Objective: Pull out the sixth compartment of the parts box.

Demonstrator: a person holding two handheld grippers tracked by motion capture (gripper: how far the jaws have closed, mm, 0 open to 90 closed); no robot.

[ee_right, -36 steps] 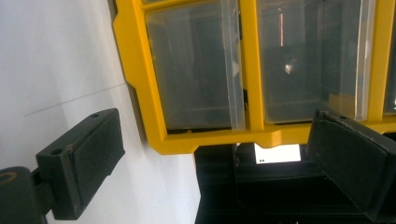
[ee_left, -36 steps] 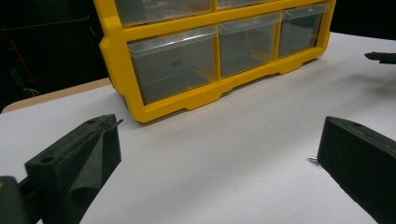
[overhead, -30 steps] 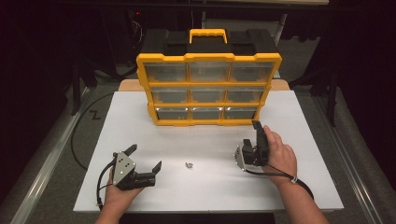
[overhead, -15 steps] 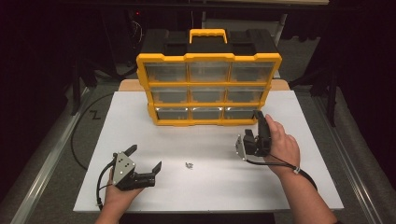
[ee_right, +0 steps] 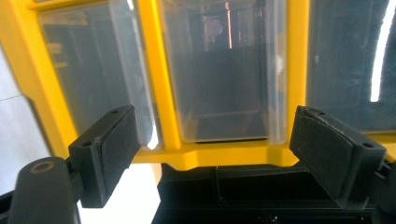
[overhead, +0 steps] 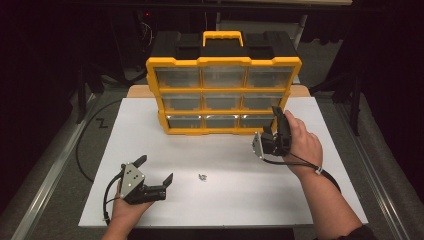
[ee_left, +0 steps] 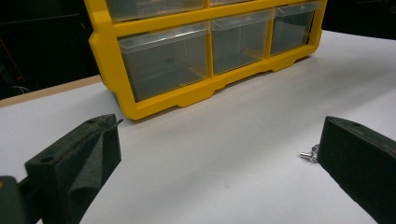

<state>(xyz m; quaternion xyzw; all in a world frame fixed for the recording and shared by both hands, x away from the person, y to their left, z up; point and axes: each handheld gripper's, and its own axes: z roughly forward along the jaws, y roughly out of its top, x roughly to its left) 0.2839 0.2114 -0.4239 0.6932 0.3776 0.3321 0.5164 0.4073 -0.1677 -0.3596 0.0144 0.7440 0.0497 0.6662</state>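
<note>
Now the right gripper [overhead: 276, 117] lines up on the bottom-right drawer [overhead: 256, 121] of the yellow organizer [overhead: 223, 95], which stands at the back of the white table [overhead: 225, 200]. Its jaws have just been closing yet stand wide, nothing between them. To do this well, centre on the drawer's front lip, pinch squarely and pull straight out. The left gripper [overhead: 155, 174] rests open and empty near the small screw [overhead: 202, 177].

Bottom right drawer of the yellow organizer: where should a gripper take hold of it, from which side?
Probably best: grip the bottom right drawer by the clear lip that juts out along its top edge, coming level from the front. The yellow organizer frames its other sides, so only the front is free.
</note>
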